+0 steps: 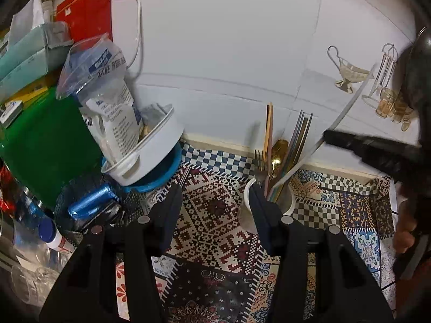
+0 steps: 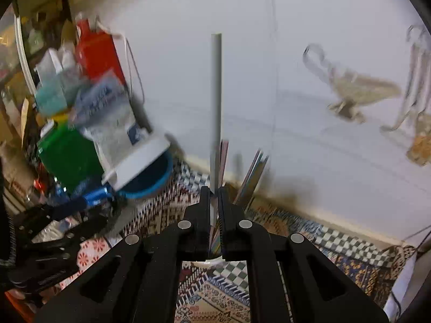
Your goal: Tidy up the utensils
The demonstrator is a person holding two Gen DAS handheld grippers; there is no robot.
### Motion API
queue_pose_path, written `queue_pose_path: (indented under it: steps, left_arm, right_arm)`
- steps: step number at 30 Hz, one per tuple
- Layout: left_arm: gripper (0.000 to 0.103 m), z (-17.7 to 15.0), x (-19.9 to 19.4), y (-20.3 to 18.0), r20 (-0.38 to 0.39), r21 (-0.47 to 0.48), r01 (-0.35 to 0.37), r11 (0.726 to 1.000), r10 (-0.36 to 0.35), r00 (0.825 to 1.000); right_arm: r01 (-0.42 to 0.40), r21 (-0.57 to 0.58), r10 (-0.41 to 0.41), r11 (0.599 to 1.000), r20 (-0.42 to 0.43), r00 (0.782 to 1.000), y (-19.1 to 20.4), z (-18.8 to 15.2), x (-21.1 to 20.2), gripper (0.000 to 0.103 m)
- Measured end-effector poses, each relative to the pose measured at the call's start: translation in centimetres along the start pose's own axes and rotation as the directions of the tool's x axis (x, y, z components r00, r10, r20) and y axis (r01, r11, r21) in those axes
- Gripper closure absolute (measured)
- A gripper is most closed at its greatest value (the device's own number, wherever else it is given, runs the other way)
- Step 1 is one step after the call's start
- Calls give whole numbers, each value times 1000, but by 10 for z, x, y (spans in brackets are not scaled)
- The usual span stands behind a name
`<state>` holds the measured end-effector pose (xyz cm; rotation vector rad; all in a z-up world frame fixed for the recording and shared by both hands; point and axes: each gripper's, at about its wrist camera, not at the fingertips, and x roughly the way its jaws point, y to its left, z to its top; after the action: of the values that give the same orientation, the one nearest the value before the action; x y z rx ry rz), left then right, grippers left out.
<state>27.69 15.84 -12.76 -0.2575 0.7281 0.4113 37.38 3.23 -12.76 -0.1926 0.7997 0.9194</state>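
Between the right tongs [image 2: 214, 202], a grey straw [image 2: 216, 86] above the cup [image 1: 286, 204]

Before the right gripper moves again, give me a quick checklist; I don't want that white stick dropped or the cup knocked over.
1. Right gripper shut on the white stick: ok.
2. Stick's lower end clear of the cup: cannot tell; it runs down among the utensils.
3. Cup upright on the cloth: ok.
4. Left gripper open and empty: ok.
5. Left gripper clear of the cup: not ok; one finger overlaps its rim.
6. Right view sharp enough to judge the drop spot: not ok, blurred.
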Motion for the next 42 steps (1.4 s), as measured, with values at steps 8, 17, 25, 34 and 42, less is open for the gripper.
queue_pose_path:
  steps: [8, 17, 25, 34, 42]
  left_arm:
    - [53, -10, 10, -2, -37, -15, 7, 1000, -7, 999]
    - [53, -10, -15, -20, 14, 34, 33, 999, -34, 999]
    - [53, -4, -103, -39, 192, 117, 104, 988, -125, 973]
    - [45, -24, -224, -40, 416, 209, 157, 965, -232, 879]
    - [4, -56, -283, -27, 518, 205, 142, 968, -230, 824]
  right_arm:
    - [-6, 36, 12, 999, -171, 985, -11, -21, 52, 98]
    - [36, 37, -30, 999, -161, 987, -17, -37, 18, 93]
    - [49, 32, -53, 998, 142, 988, 7, -43, -135, 93]
    - [73, 13, -71, 997, 423, 903, 61, -76, -263, 78]
    - [124, 9, -111, 992, 516, 849, 102, -104, -300, 36]
